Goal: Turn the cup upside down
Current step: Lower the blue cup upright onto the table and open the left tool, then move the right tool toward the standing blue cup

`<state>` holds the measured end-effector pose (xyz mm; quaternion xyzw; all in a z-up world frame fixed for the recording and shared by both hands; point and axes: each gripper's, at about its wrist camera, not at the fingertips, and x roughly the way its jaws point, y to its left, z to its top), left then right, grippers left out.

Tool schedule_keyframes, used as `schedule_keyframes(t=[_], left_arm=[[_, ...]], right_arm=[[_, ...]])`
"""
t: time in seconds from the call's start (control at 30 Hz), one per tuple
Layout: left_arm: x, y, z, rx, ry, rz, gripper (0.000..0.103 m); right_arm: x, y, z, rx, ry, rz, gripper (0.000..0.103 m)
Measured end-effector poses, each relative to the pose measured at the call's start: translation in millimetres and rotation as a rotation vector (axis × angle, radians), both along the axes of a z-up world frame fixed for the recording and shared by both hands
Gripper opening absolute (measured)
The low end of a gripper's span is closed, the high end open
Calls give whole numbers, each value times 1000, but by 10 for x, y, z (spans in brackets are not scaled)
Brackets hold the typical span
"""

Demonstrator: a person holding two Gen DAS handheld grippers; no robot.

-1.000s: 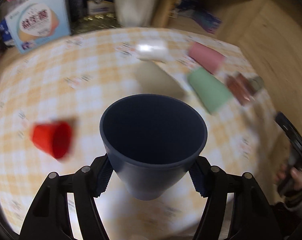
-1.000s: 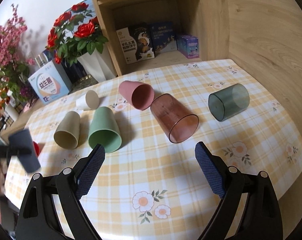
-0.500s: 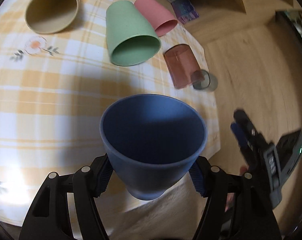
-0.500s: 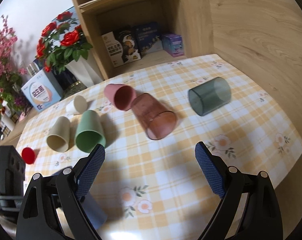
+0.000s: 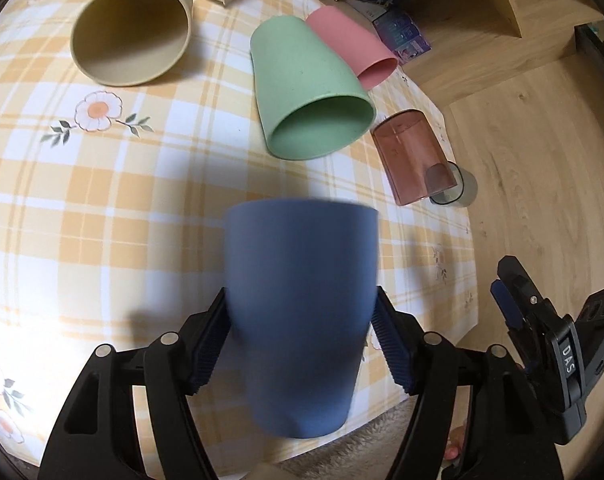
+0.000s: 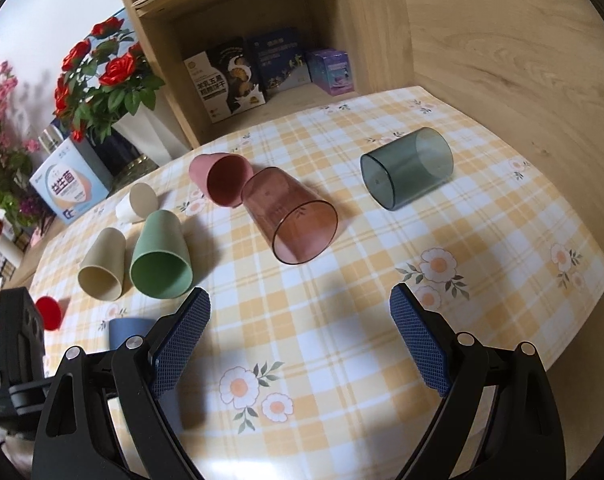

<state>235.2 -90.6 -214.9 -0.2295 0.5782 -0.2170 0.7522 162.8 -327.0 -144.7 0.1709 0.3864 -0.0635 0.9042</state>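
Note:
My left gripper (image 5: 299,334) is shut on a dark blue cup (image 5: 299,312), whose wider rim end points away from me toward the checked tablecloth (image 5: 101,208), so its mouth is turned down. The same blue cup (image 6: 127,330) shows in the right wrist view at the table's near left, partly hidden behind my right gripper's finger. My right gripper (image 6: 299,344) is open and empty above the table's near edge. It also shows in the left wrist view (image 5: 514,304) at the right.
Several cups lie on their sides: beige (image 6: 101,266), green (image 6: 161,258), pink (image 6: 221,178), clear red (image 6: 293,220), smoky grey (image 6: 406,166), small white (image 6: 137,202). A small red cup (image 6: 49,312) sits far left. A wooden shelf (image 6: 237,40) and flowers (image 6: 101,76) stand behind.
My left gripper has rotated the blue cup: its open mouth faced the camera before, now only its outer wall shows and the mouth points down at the table. The right gripper stays open.

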Motion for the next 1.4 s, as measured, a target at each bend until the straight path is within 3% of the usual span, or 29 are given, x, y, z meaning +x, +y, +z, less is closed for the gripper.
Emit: schedule_keyframes(t=[0.27, 0.33, 0.43, 0.6, 0.87, 1.2, 1.4], left_arm=[[-93, 54, 175, 69, -86, -23, 80], [-133, 91, 235, 120, -93, -3, 89], [-217, 177, 351, 179, -139, 37, 93], [-348, 335, 568, 310, -246, 88, 96], [-526, 584, 791, 444, -345, 156, 97], [-961, 944, 1086, 506, -554, 235, 97], [-1136, 1090, 1189, 476, -594, 286, 97]], right_arm=[[-68, 80, 47, -27, -8, 4, 88], [-85, 109, 56, -30, -11, 13, 88], [-134, 142, 87, -22, -35, 28, 88], [-185, 255, 114, -62, -40, 37, 88], [-281, 509, 92, -77, -35, 117, 88], [-450, 813, 140, -91, -53, 237, 88], [-517, 1089, 32, -173, -30, 339, 88]])
